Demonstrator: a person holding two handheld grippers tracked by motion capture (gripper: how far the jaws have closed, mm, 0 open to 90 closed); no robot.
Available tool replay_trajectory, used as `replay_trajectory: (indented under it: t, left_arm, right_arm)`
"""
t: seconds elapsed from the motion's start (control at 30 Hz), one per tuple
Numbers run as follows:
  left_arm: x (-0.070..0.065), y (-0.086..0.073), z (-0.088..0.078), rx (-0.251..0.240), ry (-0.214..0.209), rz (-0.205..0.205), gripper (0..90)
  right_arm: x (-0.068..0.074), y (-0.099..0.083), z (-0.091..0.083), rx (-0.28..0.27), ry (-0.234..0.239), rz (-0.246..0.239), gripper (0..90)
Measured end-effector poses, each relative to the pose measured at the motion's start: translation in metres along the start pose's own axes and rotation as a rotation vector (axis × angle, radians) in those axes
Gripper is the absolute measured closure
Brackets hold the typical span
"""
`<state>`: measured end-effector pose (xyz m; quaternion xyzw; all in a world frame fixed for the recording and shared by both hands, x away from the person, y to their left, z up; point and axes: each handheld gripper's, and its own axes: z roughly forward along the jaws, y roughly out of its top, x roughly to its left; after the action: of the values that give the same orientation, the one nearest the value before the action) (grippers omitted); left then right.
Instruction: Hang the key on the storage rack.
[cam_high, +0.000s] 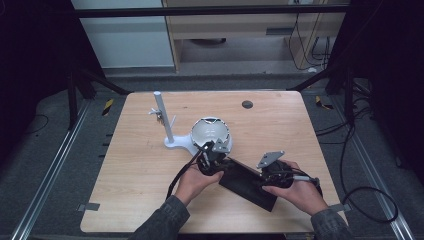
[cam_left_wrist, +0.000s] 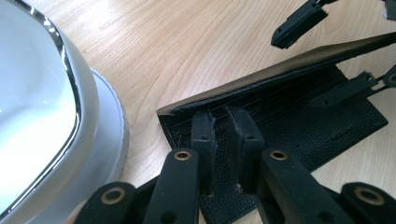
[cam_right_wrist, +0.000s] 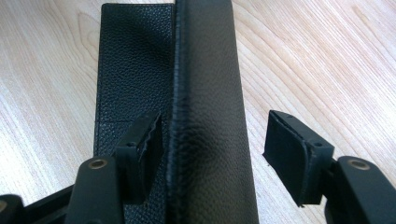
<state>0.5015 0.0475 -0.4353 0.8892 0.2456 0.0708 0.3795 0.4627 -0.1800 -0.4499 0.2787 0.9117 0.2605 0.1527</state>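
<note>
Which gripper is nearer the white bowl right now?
Left. The left gripper sits right beside the white bowl, at the black wallet's near end; the right gripper is at the wallet's far end, well away.

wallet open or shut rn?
Partly open. In the left gripper view one flap of the black wallet stands lifted off the other, showing its ribbed lining; the right gripper view shows that raised flap edge-on over the flat half.
</note>
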Motion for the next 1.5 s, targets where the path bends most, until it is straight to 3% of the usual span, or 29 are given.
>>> replay_trajectory:
  t: [0.8, 0.9, 0.97, 1.07, 1.13, 1.27, 1.37, 1.5]
  left_arm:
    - [0.001, 0.002, -0.001, -0.008, 0.004, -0.009, 79.4]
    - [0.000, 0.003, -0.002, -0.009, 0.005, -0.013, 77.0]
    - [-0.001, 0.003, -0.004, -0.011, 0.019, -0.021, 70.6]
    - [-0.002, 0.002, -0.010, -0.022, 0.055, -0.021, 53.8]
    - [-0.002, 0.000, -0.014, -0.022, 0.053, -0.013, 47.2]
    - [-0.002, -0.004, -0.020, -0.019, 0.033, -0.012, 29.3]
    - [-0.001, -0.009, -0.024, -0.025, 0.015, 0.029, 19.3]
    - [0.003, -0.013, -0.028, -0.036, 0.021, 0.039, 15.8]
  right_arm:
    - [-0.002, -0.001, 0.006, 0.027, -0.013, -0.012, 48.9]
    - [-0.002, 0.000, 0.007, 0.032, -0.023, -0.029, 58.8]
    - [-0.001, 0.000, 0.006, 0.025, -0.042, -0.044, 68.0]
    - [0.000, 0.001, 0.005, 0.020, -0.062, -0.086, 79.2]
    - [0.000, 0.001, 0.004, 0.014, -0.080, -0.111, 83.9]
    - [0.001, 0.001, 0.000, 0.014, -0.096, -0.150, 84.5]
    - [0.000, -0.001, -0.006, -0.015, -0.099, -0.152, 84.6]
    - [-0.003, -0.003, -0.019, -0.064, -0.114, -0.141, 84.6]
